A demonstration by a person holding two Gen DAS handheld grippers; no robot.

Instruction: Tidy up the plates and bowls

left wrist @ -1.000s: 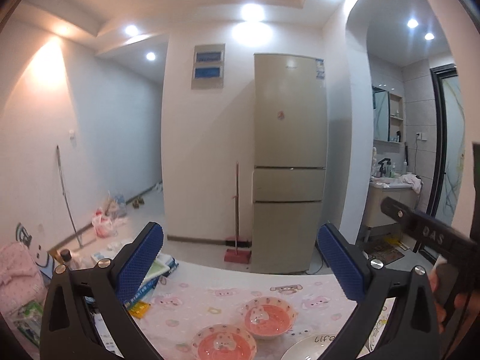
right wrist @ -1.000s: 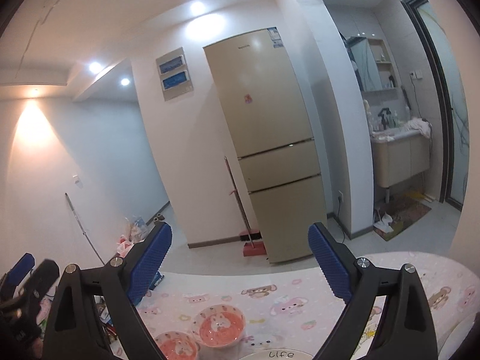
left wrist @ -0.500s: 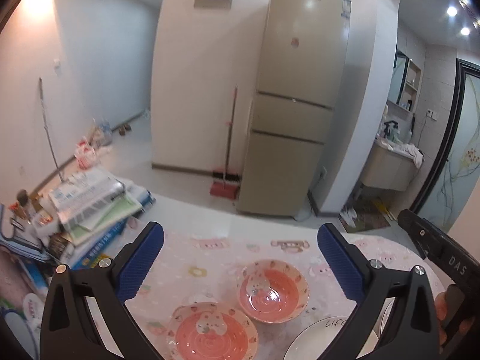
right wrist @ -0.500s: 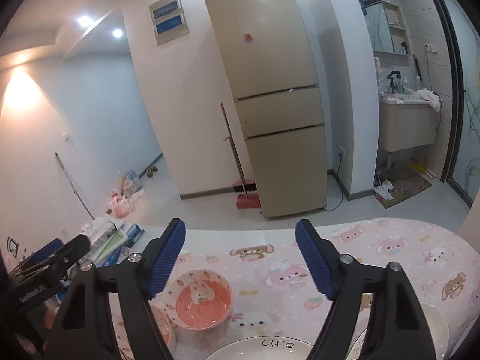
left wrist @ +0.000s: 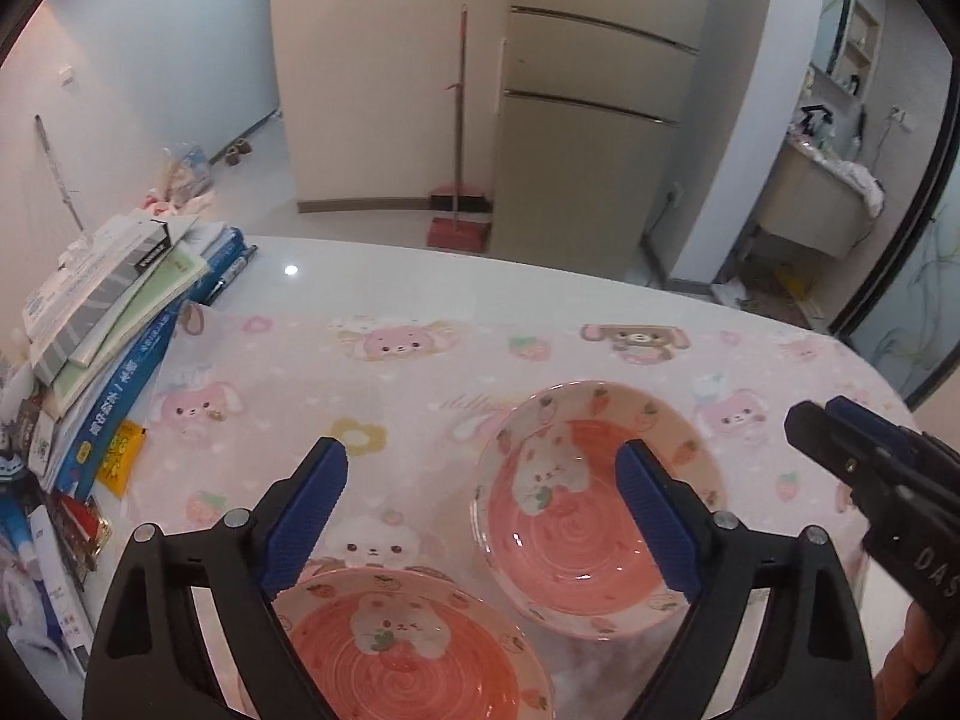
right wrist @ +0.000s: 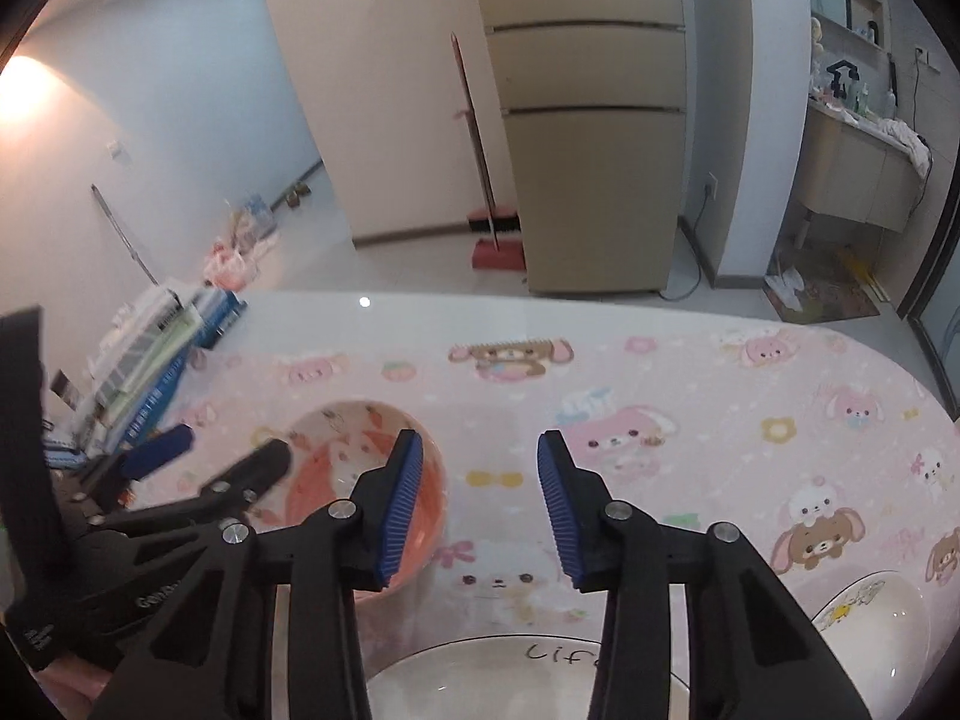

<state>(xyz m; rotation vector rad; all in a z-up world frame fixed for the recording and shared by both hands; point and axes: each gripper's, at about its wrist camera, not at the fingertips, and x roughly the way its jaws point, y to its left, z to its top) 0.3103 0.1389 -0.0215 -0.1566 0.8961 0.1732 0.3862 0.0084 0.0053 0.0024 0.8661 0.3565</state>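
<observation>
Two pink bunny-print bowls sit on the pink tablecloth. In the left wrist view the far bowl (left wrist: pixel 576 510) lies under my right finger, and the near bowl (left wrist: pixel 408 642) lies between the fingers at the bottom. My left gripper (left wrist: pixel 480 510) is open and empty above them. In the right wrist view my right gripper (right wrist: pixel 480 504) is open and empty above the cloth, with the far bowl (right wrist: pixel 336 468) at its left finger. A white plate marked "Life" (right wrist: pixel 480 678) lies below it. Another white dish (right wrist: pixel 870 618) sits at the right.
A stack of books and papers (left wrist: pixel 114 324) lies on the table's left edge, with small packets beside it. The right gripper shows at the right of the left wrist view (left wrist: pixel 870 480). A fridge (right wrist: pixel 588 138) and a broom stand beyond the table.
Both grippers have tilted down and moved closer to the table, so the bowls and plate fill more of the views. The right gripper's fingers have narrowed.
</observation>
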